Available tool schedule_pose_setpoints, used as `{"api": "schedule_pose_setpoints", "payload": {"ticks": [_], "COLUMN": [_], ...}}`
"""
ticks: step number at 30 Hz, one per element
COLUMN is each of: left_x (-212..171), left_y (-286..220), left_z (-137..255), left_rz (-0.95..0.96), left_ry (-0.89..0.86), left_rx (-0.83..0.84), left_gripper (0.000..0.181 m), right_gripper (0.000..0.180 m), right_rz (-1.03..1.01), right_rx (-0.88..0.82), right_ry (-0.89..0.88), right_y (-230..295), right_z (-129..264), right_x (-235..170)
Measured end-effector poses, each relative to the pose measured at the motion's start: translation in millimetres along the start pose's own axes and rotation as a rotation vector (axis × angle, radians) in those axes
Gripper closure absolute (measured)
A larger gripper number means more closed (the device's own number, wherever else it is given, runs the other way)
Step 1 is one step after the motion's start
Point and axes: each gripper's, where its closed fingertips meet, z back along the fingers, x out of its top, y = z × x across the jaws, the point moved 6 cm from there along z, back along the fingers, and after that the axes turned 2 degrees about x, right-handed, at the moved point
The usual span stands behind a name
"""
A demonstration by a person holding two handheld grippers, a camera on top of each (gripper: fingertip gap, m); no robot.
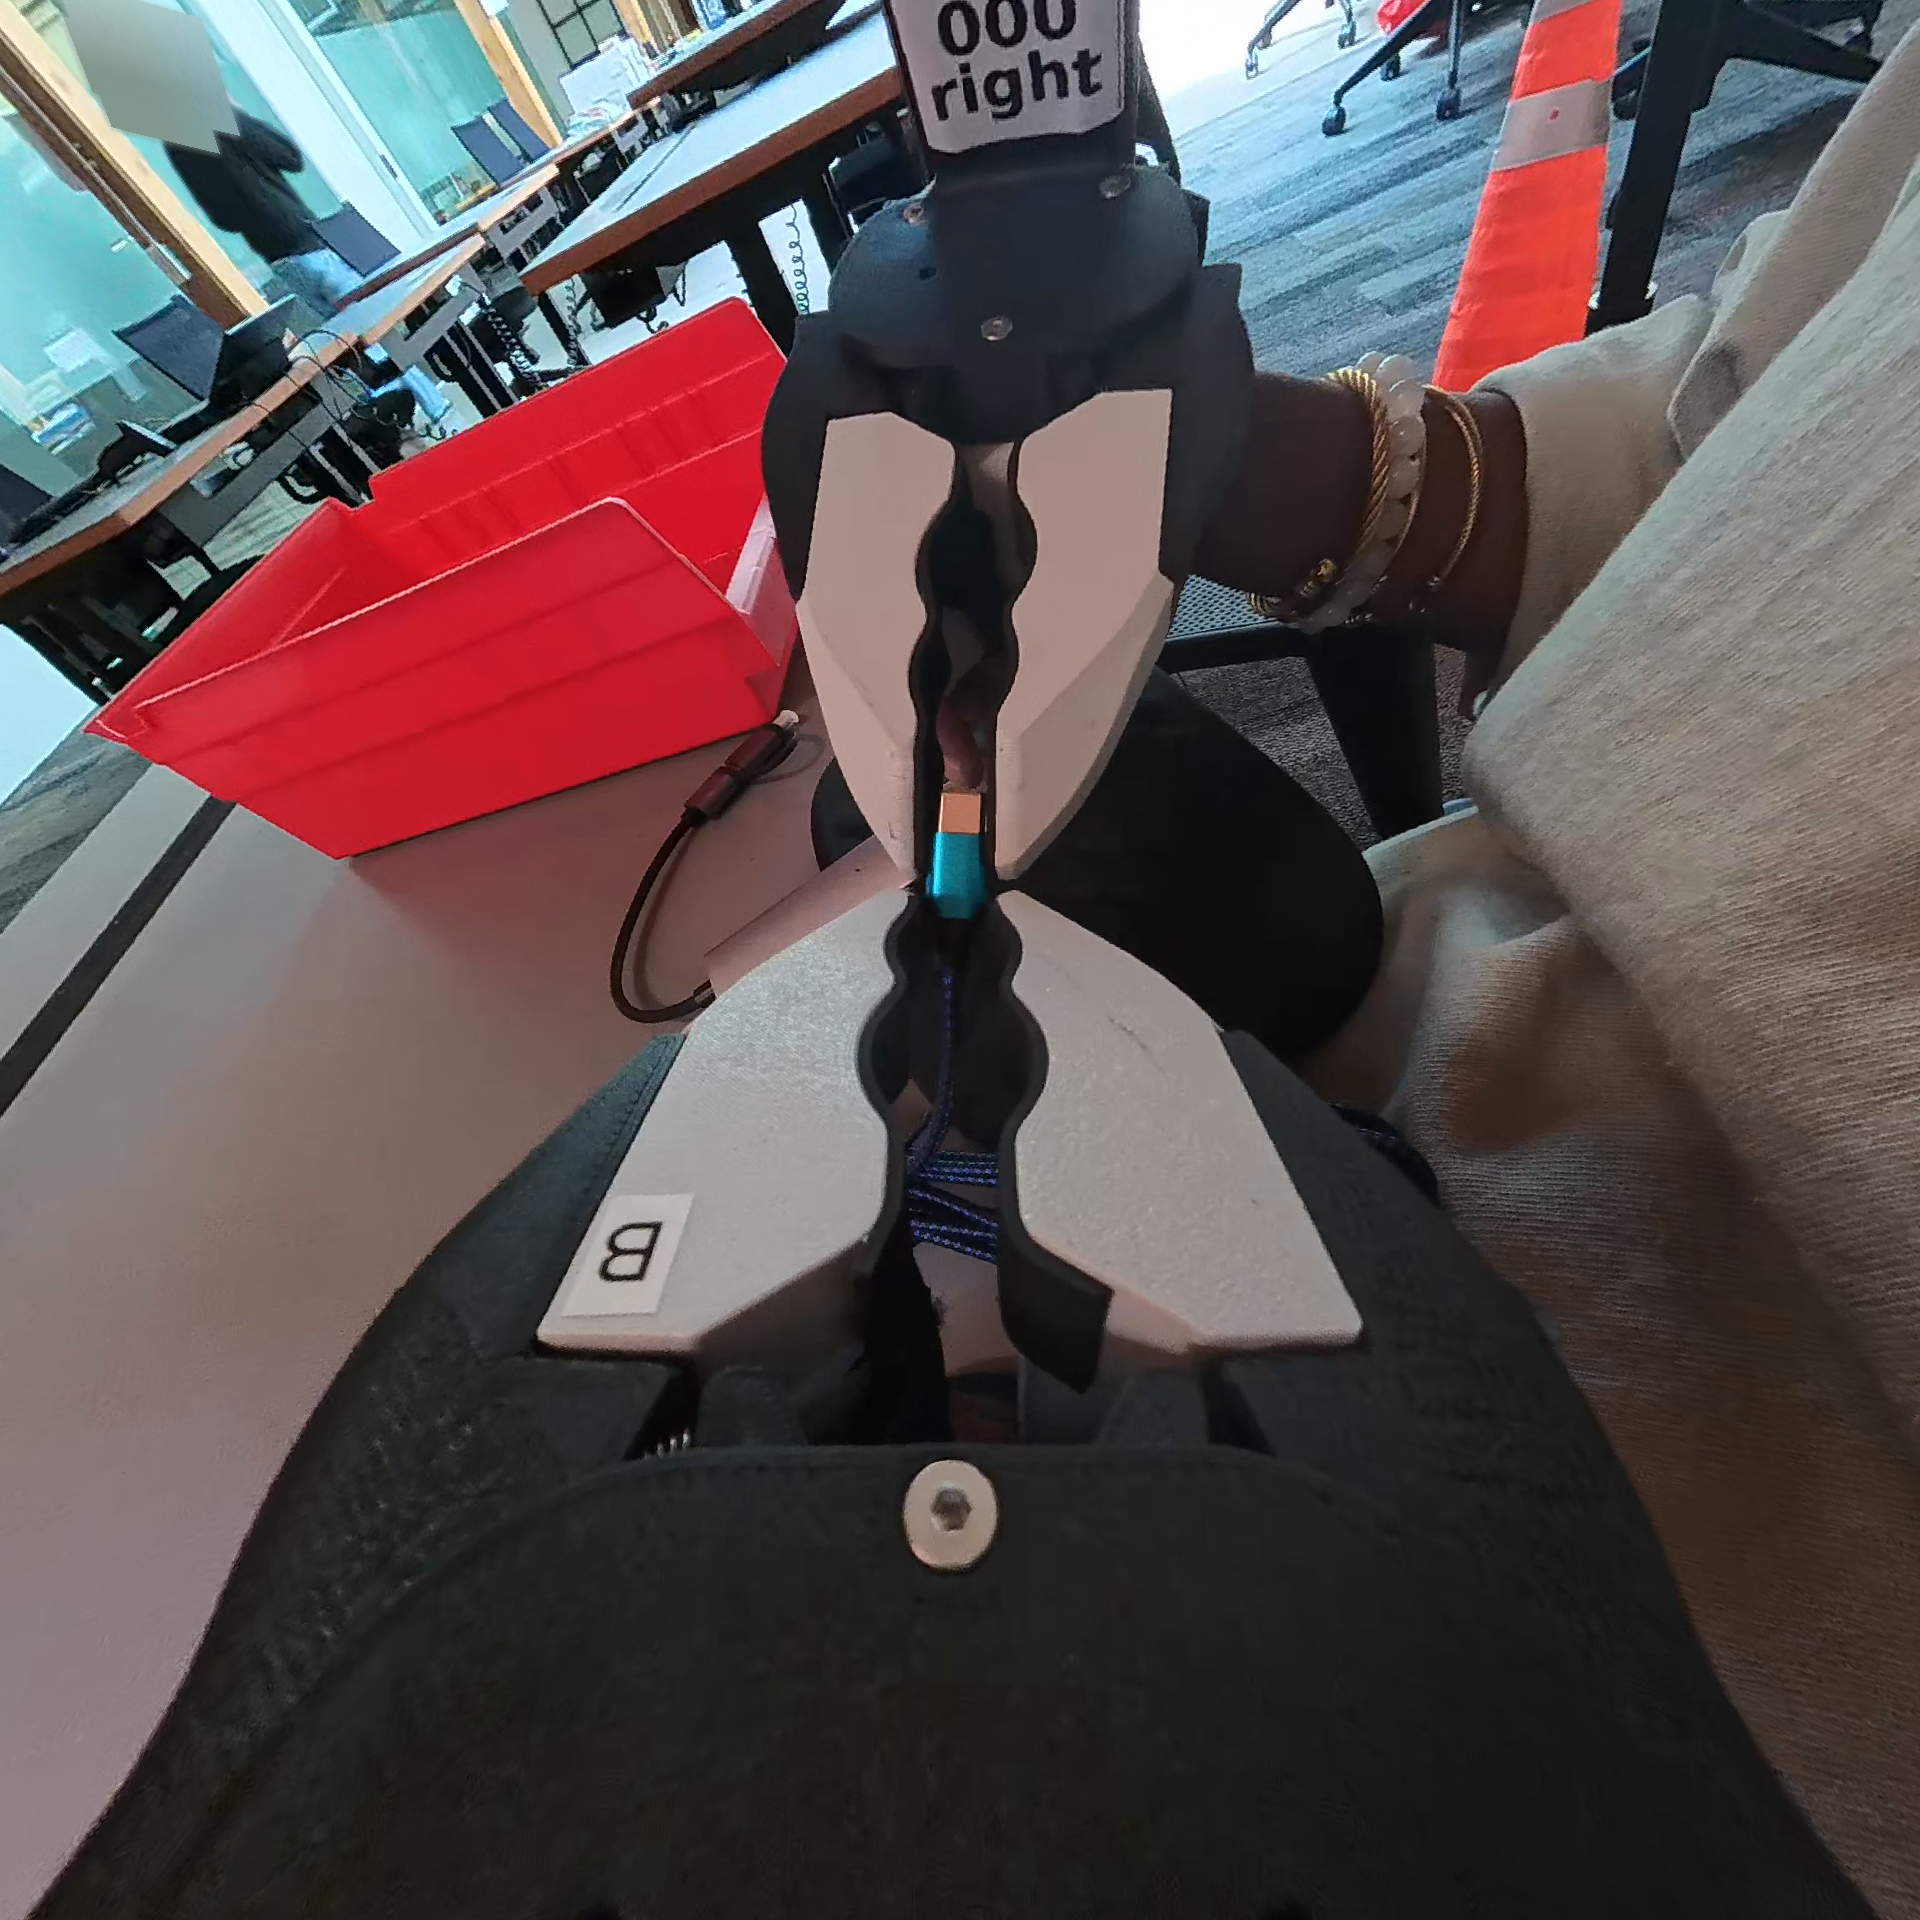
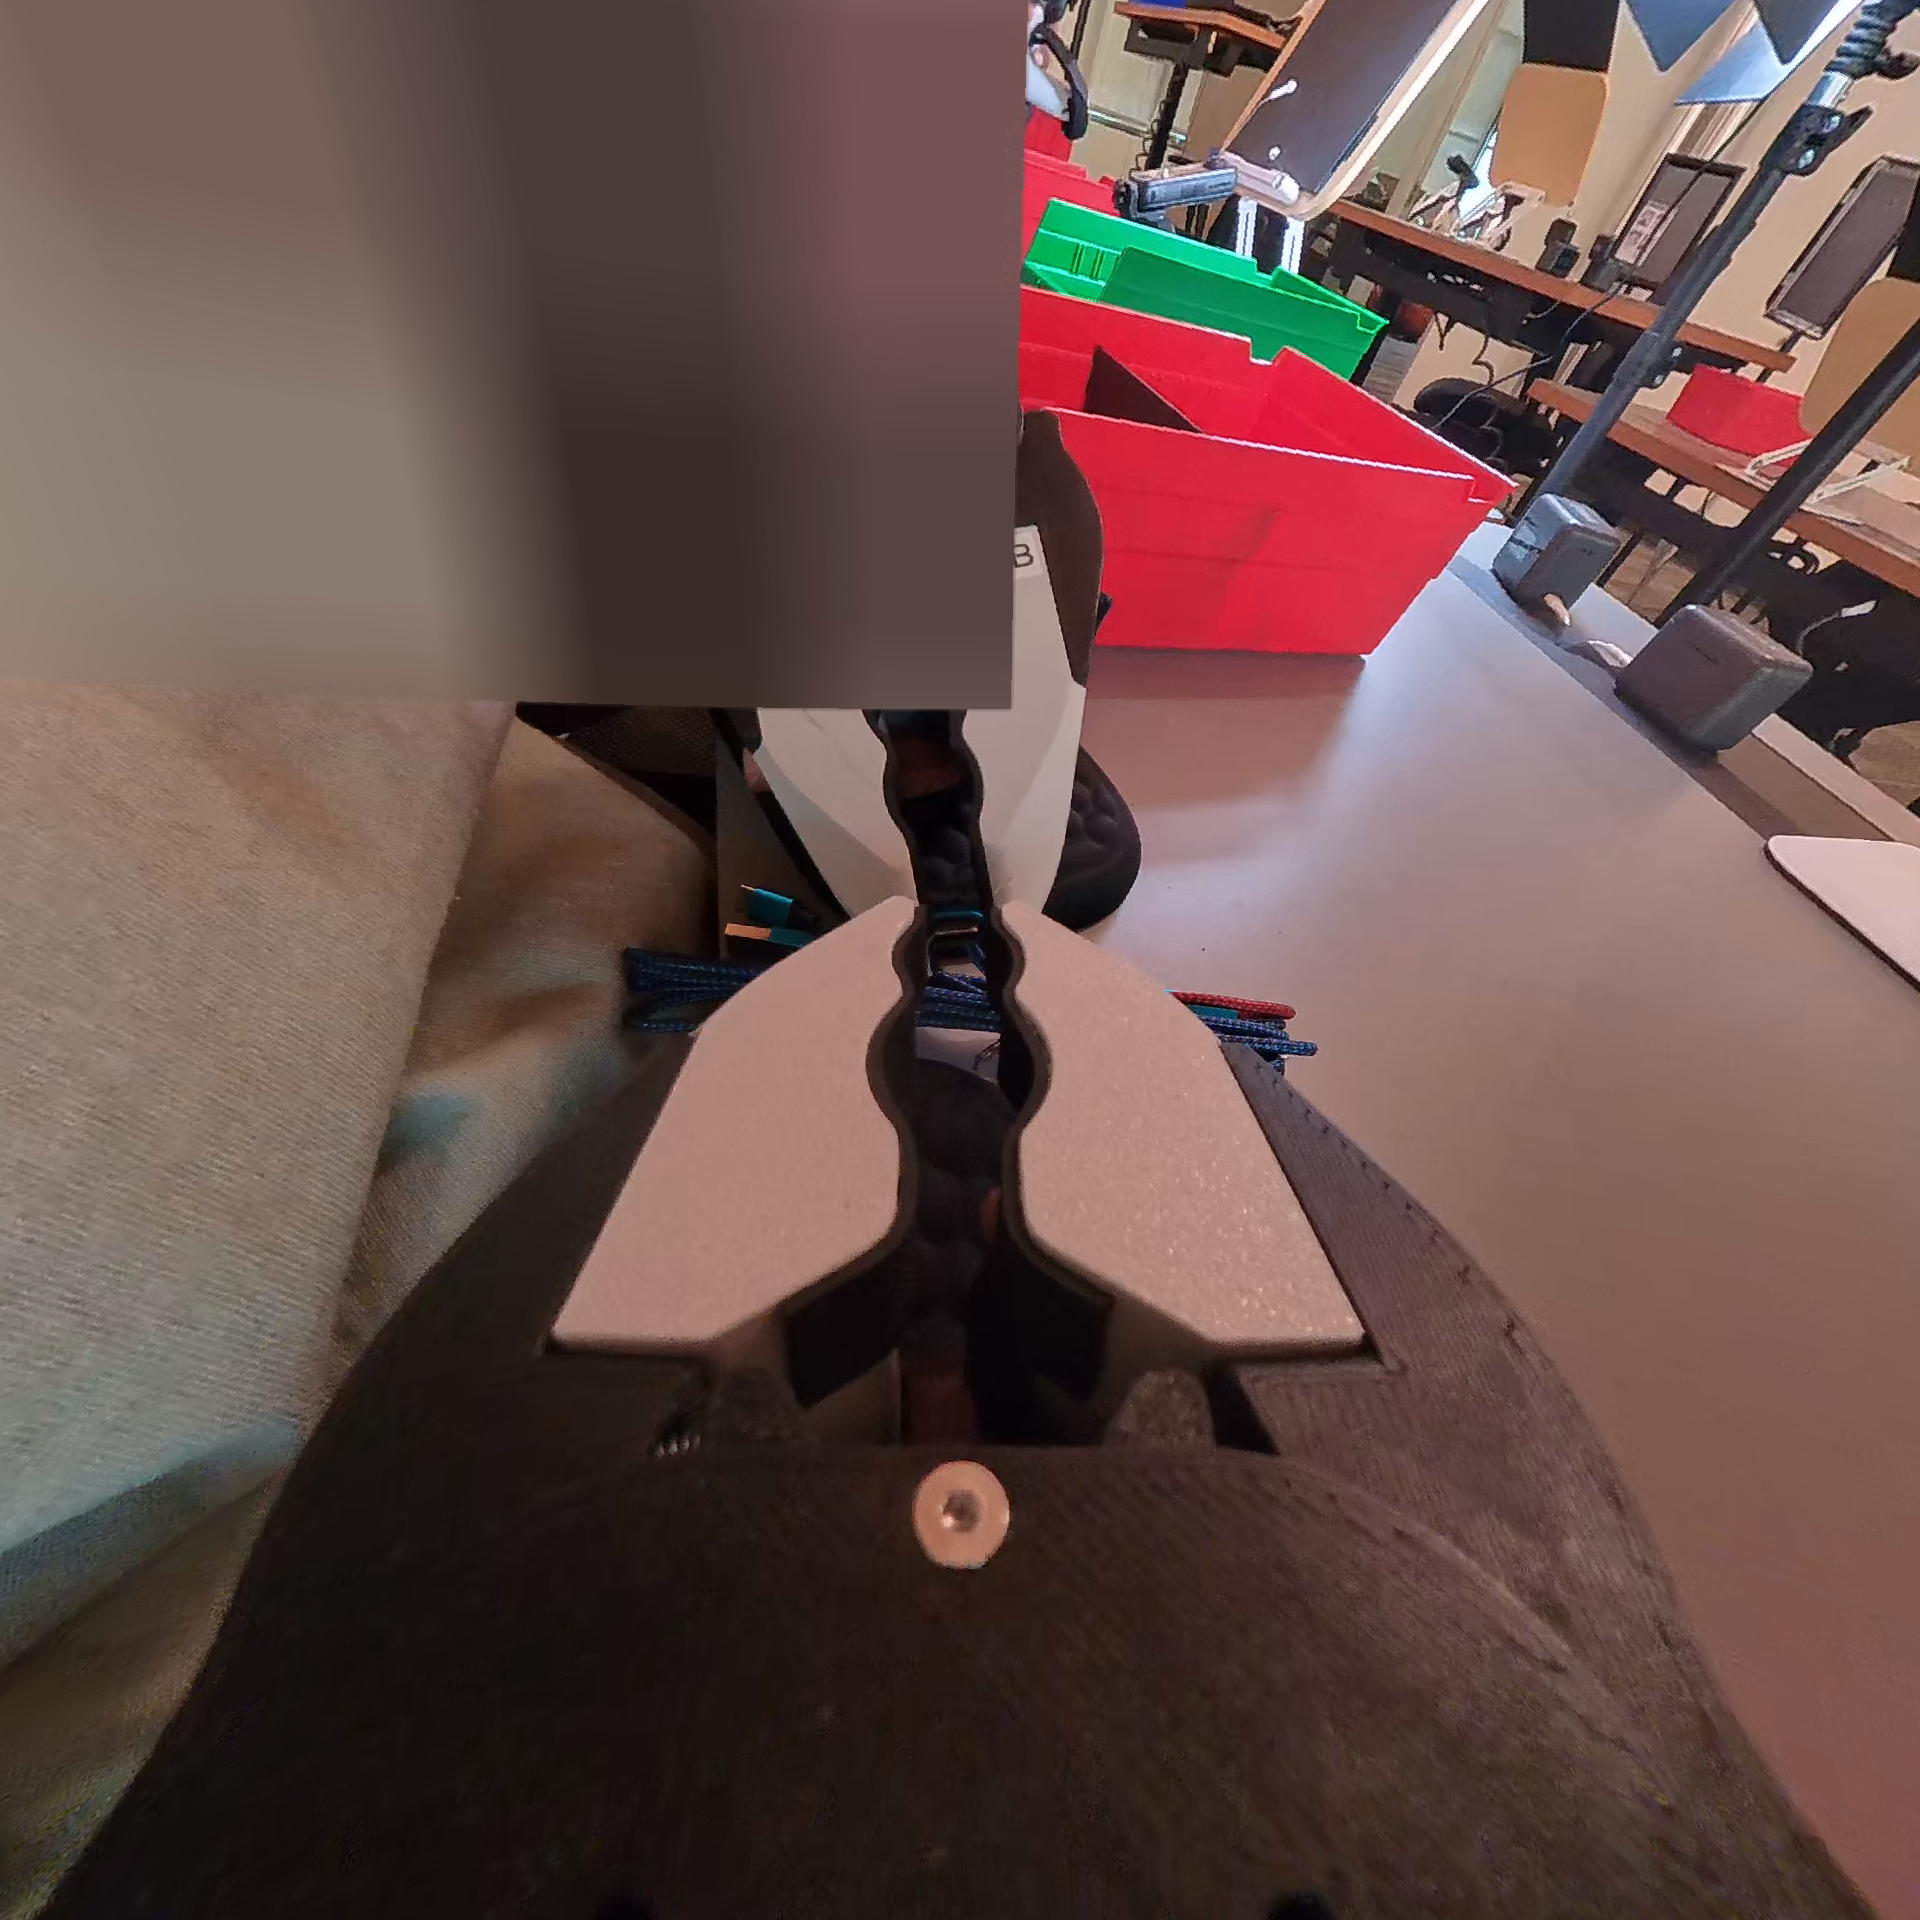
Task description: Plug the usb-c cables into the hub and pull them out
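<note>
Two grippers meet tip to tip in the left wrist view. The left gripper (image 1: 954,914) has its fingers clamped on a teal USB-C plug (image 1: 954,881), whose blue braided cable (image 1: 951,1184) trails back between the fingers toward 6 o'clock. The right gripper (image 1: 956,821) comes down from 12 o'clock, fingers pressed nearly together around the plug's gold tip; probably it steadies or regrips the plug so the connector can be aimed. A braceleted wrist (image 1: 1361,499) at 2 o'clock bends sharply to hold that gripper pointing back at the camera. At 10 o'clock on the table (image 1: 260,1039) lie a red bin (image 1: 436,644) and a dark looped cable (image 1: 665,914) with an adapter end, possibly the hub's lead; the hub itself I cannot pick out.

From the right wrist view, the right gripper (image 2: 958,920) points level toward 12 o'clock, fingers closed on a small metal-edged piece, apparently the same plug's tip. The left gripper (image 2: 940,821) stands opposite, partly hidden. Blue cable coils (image 2: 686,987) lie at 9 o'clock, more red bins (image 2: 1278,520) at 1 o'clock.
</note>
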Motion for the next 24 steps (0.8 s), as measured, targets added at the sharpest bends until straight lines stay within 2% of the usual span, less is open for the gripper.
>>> {"api": "schedule_pose_setpoints", "payload": {"ticks": [7, 11, 13, 15, 18, 23, 24], "left_x": [-1, -3, -3, -3, -3, -4, -4], "left_y": [3, 6, 8, 7, 8, 7, 7], "left_z": [-3, -4, -4, -3, -2, -3, -3], "left_rz": [0.016, 0.030, 0.045, 0.046, 0.052, 0.042, 0.039], "left_ry": [0.037, 0.055, 0.055, 0.049, 0.045, 0.057, 0.060], "left_rx": [0.034, 0.062, 0.076, 0.072, 0.074, 0.071, 0.070], "left_gripper": [0.170, 0.170, 0.170, 0.170, 0.170, 0.170, 0.170], "right_gripper": [0.169, 0.148, 0.128, 0.123, 0.120, 0.126, 0.136], "right_rz": [-0.012, -0.165, -0.322, -0.491, -0.746, -0.862, -0.858], "right_rx": [-0.036, -0.108, -0.176, -0.207, -0.140, -0.068, -0.097], "right_ry": [0.041, 0.072, 0.200, 0.333, 0.462, 0.500, 0.529], "right_y": [-4, -21, -37, -50, -52, -46, -48], "right_z": [1, 24, 38, 49, 51, 37, 34], "right_x": [-1, 1, -10, -27, -47, -49, -52]}}
